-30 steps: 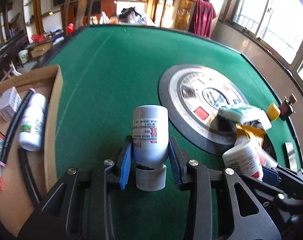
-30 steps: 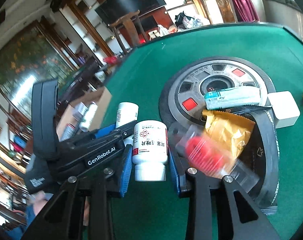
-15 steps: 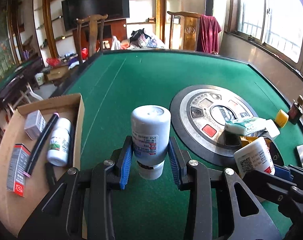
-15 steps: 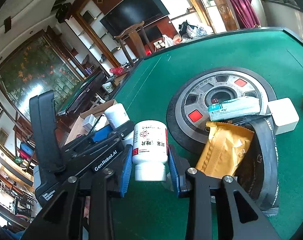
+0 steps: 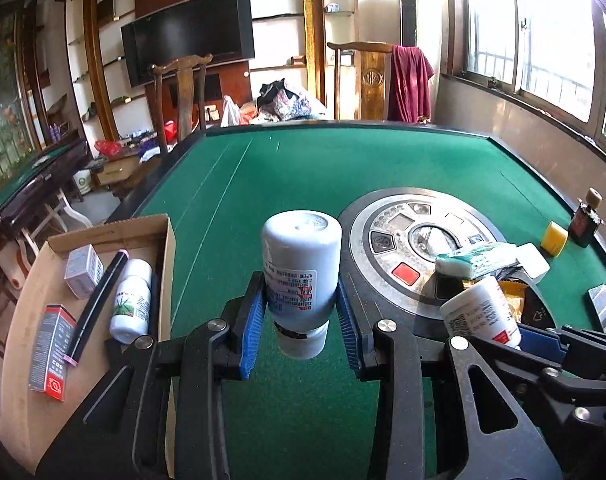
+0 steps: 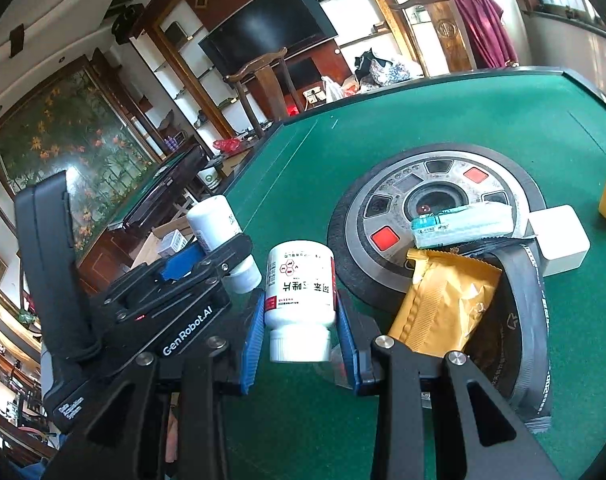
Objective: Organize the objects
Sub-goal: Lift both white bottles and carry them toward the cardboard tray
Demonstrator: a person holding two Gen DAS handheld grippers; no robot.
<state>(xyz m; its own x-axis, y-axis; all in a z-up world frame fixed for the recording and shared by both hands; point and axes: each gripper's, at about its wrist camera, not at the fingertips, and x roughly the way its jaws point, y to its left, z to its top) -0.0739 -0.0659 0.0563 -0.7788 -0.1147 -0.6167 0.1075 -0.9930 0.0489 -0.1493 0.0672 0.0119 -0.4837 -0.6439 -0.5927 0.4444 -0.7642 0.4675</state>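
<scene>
Gripping one white bottle each, left gripper (image 5: 301, 330) and right gripper (image 6: 299, 330) jaws clamp two bottles.

I see a green felt surface (image 5: 303, 184) with a round panel (image 5: 419, 240) set in it. On it lie a cardboard tray (image 5: 167, 264), a yellow block (image 5: 554, 236), a dark bottle (image 5: 586, 220) and a white box (image 6: 559, 240).
</scene>
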